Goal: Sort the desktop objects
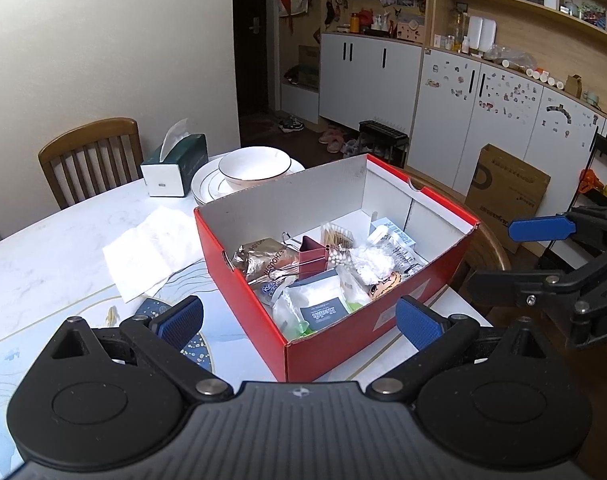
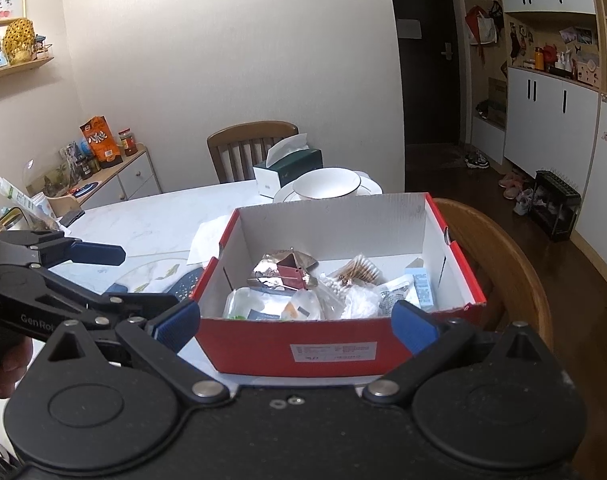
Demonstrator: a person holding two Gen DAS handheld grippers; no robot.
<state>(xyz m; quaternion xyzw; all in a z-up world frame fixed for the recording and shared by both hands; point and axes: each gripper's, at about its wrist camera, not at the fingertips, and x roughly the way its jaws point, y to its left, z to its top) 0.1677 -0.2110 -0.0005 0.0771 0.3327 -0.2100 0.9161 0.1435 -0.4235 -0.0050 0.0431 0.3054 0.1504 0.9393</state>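
left gripper [image 1: 299, 320] wide open, empty | right gripper [image 2: 295, 320] wide open, empty | box [image 1: 335, 340] at table [image 1: 43, 256] edge | risk: nudge tips box off

Both wrist views look down, close, into the same red box [image 1: 335, 336].

Plain off-white wall [image 2: 223, 60], dark wood floor [image 2: 483, 184], white cabinets w/ black slot handles [image 1: 367, 76], slatted brown wooden chair [image 1: 91, 156], dark doorway [image 2: 427, 60].
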